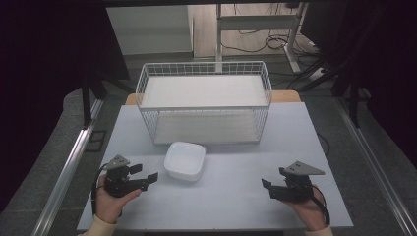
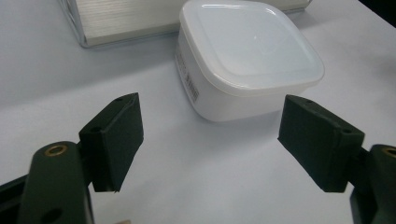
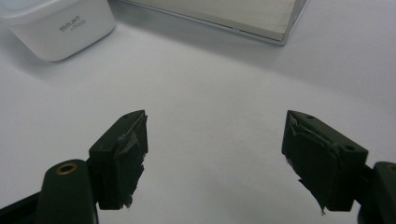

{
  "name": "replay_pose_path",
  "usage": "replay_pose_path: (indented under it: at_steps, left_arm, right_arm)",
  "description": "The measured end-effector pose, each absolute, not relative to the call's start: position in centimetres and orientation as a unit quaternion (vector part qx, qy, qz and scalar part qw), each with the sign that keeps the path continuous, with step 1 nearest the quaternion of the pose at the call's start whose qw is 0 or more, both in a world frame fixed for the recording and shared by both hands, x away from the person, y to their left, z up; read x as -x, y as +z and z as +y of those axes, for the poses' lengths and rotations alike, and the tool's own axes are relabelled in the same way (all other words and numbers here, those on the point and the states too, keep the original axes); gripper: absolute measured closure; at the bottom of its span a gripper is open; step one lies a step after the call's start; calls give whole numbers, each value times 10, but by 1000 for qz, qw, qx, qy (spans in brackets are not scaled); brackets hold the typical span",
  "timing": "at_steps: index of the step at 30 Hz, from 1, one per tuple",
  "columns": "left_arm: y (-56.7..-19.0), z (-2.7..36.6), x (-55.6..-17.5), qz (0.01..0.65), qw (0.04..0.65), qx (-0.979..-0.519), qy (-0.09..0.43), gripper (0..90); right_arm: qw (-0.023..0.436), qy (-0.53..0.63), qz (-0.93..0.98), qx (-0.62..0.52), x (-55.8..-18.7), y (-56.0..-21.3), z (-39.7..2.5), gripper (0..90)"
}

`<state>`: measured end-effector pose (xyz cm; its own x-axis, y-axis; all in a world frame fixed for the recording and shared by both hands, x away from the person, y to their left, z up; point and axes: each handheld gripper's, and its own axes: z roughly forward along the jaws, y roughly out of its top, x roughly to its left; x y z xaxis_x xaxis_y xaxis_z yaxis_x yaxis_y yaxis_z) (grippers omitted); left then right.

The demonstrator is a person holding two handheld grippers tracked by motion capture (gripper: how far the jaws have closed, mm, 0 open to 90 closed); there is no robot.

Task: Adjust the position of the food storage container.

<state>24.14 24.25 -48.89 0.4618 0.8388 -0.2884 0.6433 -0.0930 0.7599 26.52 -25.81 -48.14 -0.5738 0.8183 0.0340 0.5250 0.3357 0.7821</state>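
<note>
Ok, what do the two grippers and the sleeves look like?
Both the left gripper and right gripper are black with two blocky jaws, brass-coloured pivot pins, a grey three-cornered plate on top and a black cable. The right one's pads look torn. Sleeve cuffs are cream.

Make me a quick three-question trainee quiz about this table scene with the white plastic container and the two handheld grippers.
1. True or false: the left gripper is shut on the white square plastic container.
2. Which gripper is nearer the container? A) left B) right gripper C) both equally
3. Fill in: the white wire basket stands on the pale grey table, ____ the container as seen from the person's side.

Key
1. False: in the left gripper view its jaws stand apart, short of the container.
2. A
3. behind
</note>
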Motion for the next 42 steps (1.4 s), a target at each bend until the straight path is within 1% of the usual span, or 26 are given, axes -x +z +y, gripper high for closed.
replay_pose_path:
  at_steps: [10,17,23,30,35,38,40,42]
  left_arm:
    - [-484,240,-242,502,441,-736,112,222]
    - [-459,240,-251,504,453,-724,125,240]
    - [-439,234,-268,497,441,-736,130,260]
    - [-438,230,-290,507,419,-743,124,292]
    - [-440,231,-308,516,406,-745,120,339]
    - [-444,231,-317,520,398,-747,116,394]
    - [-447,230,-323,521,393,-749,114,477]
    - [-452,228,-329,516,383,-757,120,601]
  right_arm:
    - [179,391,799,-419,-266,-482,-258,228]
    - [178,394,798,-419,-265,-482,-261,229]
    - [180,394,795,-425,-265,-482,-262,231]
    - [180,389,797,-425,-265,-482,-260,231]
    - [181,385,794,-433,-266,-484,-262,233]
    - [182,384,794,-434,-266,-484,-263,235]
    - [181,384,795,-434,-266,-484,-262,235]
    - [180,383,796,-433,-266,-484,-262,235]
